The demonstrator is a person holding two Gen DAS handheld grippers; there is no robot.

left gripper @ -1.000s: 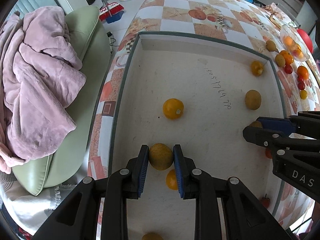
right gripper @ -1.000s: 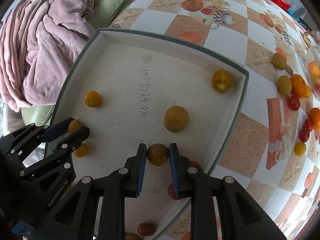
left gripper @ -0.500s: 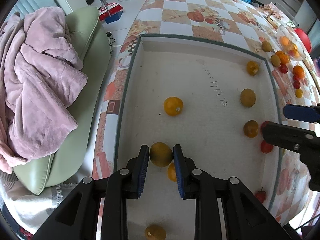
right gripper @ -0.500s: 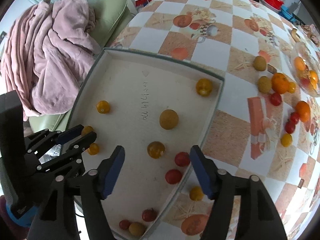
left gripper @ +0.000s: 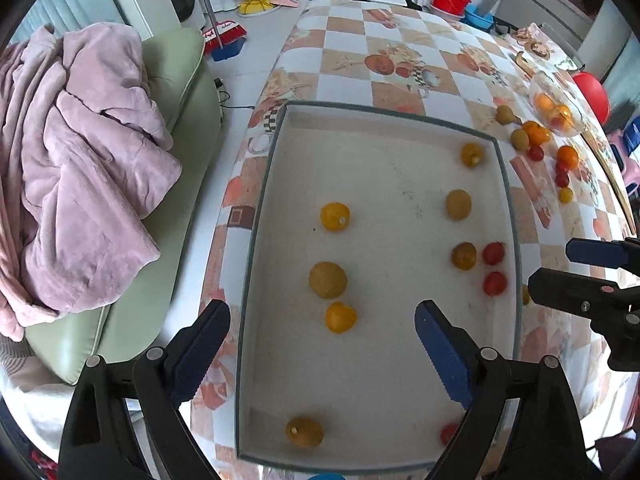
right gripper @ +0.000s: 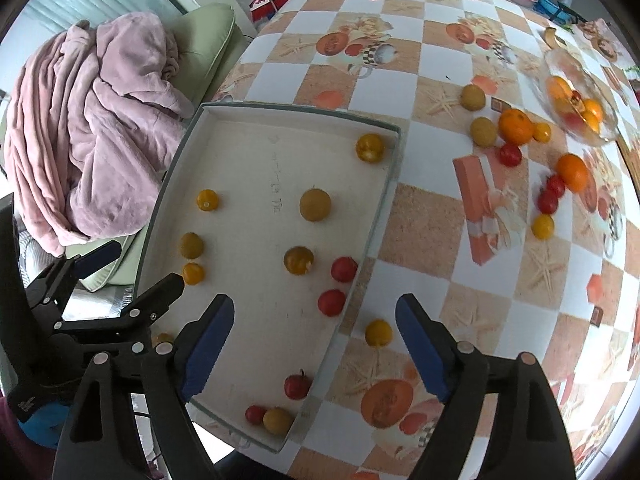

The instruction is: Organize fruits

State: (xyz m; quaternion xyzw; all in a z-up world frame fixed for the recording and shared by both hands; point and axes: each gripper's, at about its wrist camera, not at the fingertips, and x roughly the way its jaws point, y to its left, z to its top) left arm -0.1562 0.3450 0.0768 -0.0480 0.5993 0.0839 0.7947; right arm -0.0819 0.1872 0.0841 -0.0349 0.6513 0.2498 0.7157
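Left wrist view: faint handwritten digits on the floor of the white tray (left gripper: 400,364), too smeared to read. Right wrist view: same scrawl (right gripper: 276,192) mid-tray, only partly legible, ending in what looks like "770".

Inside the tray, loose and apart from one another: a brownish-green round fruit (left gripper: 327,279) just beyond a small orange fruit (left gripper: 340,317), another orange fruit (left gripper: 335,216) farther on, a yellow fruit (left gripper: 472,155) in the far right corner, an olive fruit (left gripper: 458,204), a dark yellow fruit (left gripper: 464,256) beside two red tomatoes (left gripper: 493,253), and one more yellow fruit (left gripper: 304,432) at the near wall. Outside the tray on the checked worktop (right gripper: 420,60): a yellow fruit (right gripper: 378,333) just beside the tray's right wall, plus oranges, green fruits and red tomatoes scattered near a glass bowl (right gripper: 600,136) holding several orange fruits.

Left gripper (left gripper: 322,354) poised above the tray's near end, fingers (left gripper: 440,354) spread wide, holding nothing. Right gripper (right gripper: 314,344) above the tray's right edge, fingers (right gripper: 420,346) likewise wide apart and holding nothing.
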